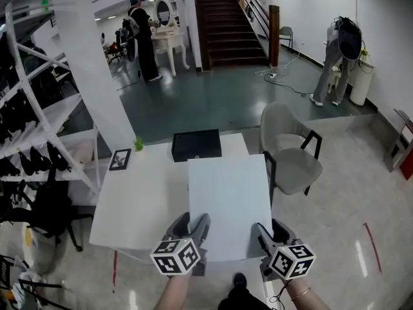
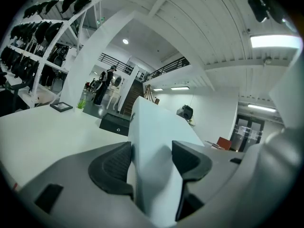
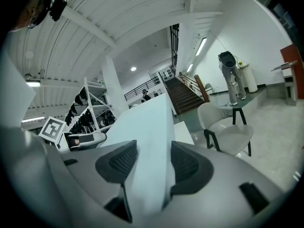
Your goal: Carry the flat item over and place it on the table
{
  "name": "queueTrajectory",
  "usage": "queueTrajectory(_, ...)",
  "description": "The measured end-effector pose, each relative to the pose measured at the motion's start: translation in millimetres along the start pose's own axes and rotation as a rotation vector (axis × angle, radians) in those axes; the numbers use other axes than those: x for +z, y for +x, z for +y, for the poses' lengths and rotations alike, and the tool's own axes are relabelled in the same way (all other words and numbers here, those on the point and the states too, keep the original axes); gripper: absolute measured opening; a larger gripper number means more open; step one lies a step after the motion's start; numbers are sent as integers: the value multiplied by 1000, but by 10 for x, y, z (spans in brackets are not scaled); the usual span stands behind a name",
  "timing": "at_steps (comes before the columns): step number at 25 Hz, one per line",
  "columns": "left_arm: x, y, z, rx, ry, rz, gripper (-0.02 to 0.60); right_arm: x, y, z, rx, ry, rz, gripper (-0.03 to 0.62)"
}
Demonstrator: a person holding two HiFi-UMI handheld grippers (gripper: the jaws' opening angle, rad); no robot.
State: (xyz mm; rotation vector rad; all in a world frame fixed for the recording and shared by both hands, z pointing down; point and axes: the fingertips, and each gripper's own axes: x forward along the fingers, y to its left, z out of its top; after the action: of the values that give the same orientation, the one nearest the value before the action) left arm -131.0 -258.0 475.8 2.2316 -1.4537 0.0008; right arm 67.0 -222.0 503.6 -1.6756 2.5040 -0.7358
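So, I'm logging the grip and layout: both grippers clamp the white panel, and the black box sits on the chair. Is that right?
Not quite. The left gripper and right gripper do clamp the panel, but the black box sits on the table, at its far end, not on the chair. The head view shows it.

board: white, matt, smooth | tongs pads: blk, ribbed | floor: glossy
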Motion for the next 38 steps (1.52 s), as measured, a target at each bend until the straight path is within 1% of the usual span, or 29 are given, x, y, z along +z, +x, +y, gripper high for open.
queueTrajectory(7,237,416,65,24,1,-21,268,281,413,-196,29,-14,0,219)
queueTrajectory(14,342,774,123,44,10,-18,268,408,731,-395,40,-15,14,219)
queueTrajectory(19,272,999,227,61,-10,4,268,385,928,-534,32,-21,36,219)
queueTrajectory(26,93,1253,348,80,-33,64,268,245,1103,-722,18,5,80,219)
queueTrajectory(34,-103,1460,557,117,-63,123,267,55,1345,-874,15,48,146,221)
queueTrajectory(38,-195,1519,654,127,-58,147,267,-58,1415,-902,6,50,174,221)
